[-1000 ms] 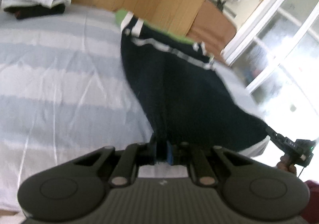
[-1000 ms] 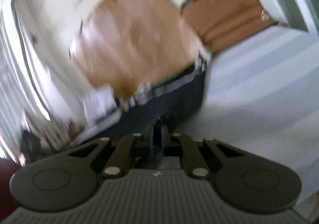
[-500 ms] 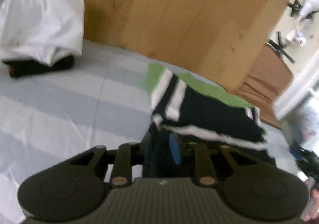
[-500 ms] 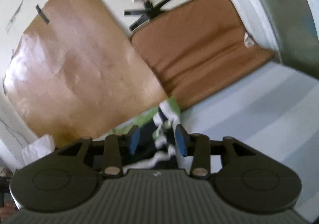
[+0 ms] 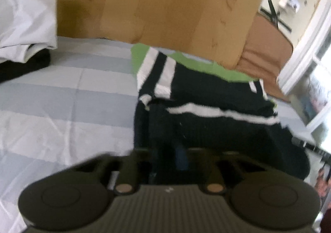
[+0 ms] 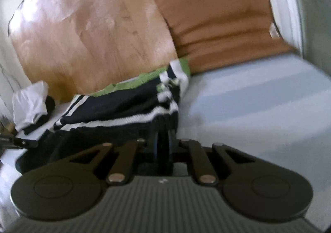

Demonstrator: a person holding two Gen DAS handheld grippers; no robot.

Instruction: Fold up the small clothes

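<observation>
Left wrist: left gripper (image 5: 165, 155) clamped on near edge of dark shorts (image 5: 206, 108) folded on striped sheet (image 5: 62, 98). Right gripper (image 6: 163, 146) pinches same near edge. Beyond: white cloth (image 5: 24, 21), wooden board (image 5: 165, 5).

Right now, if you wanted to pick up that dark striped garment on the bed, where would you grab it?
Probably the near folded edge of the dark striped garment, coming from the front, low over the bed. That edge faces the grippers, while the far side lies close to the wooden board.
</observation>
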